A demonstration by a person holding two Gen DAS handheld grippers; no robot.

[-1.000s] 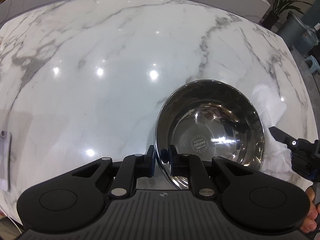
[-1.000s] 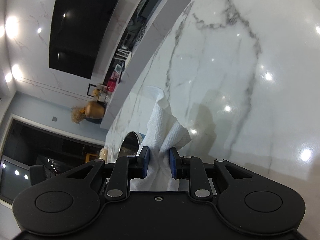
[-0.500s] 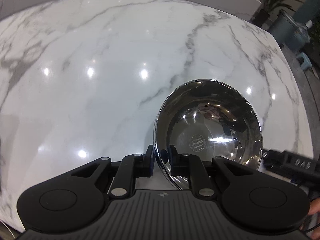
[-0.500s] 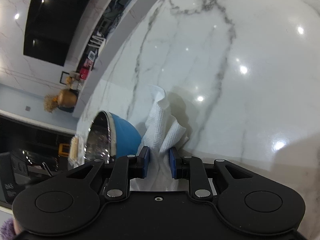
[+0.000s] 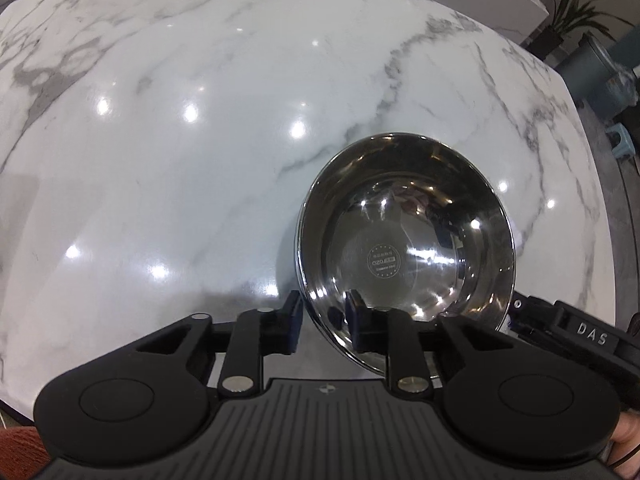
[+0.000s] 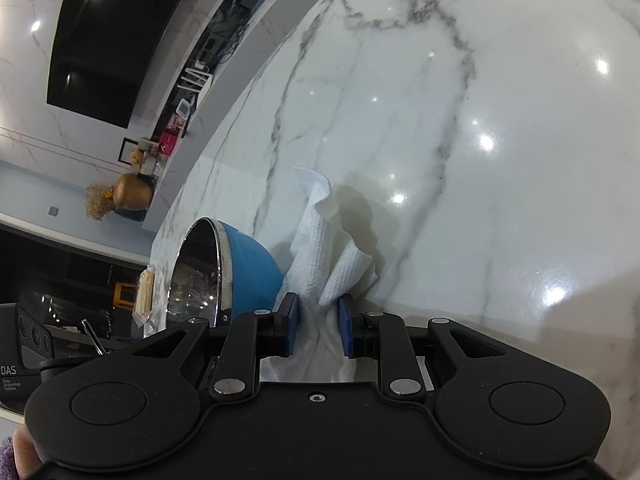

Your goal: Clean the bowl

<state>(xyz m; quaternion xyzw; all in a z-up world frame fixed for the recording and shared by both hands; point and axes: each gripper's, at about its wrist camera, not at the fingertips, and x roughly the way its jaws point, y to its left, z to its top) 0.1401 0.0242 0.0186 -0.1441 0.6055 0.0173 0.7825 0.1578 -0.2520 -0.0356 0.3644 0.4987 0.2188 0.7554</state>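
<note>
Steel bowl (image 5: 404,248) (blue outside) pinched at its rim by left hand-held gripper (image 5: 322,322) — right hand-held gripper (image 6: 318,330) apparently clenches paper towel (image 6: 320,248)

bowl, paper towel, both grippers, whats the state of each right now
bowl: lifted and tilted, steel inside empty and shiny, rim pinched by the left gripper
paper towel: crumpled, dangling outside the bowl
left gripper: shut on the bowl's rim
right gripper: shut on the paper towel
marble table: glossy

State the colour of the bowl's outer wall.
Blue, below a shiny steel rim; the bowl shows it best in the right wrist view.
</note>
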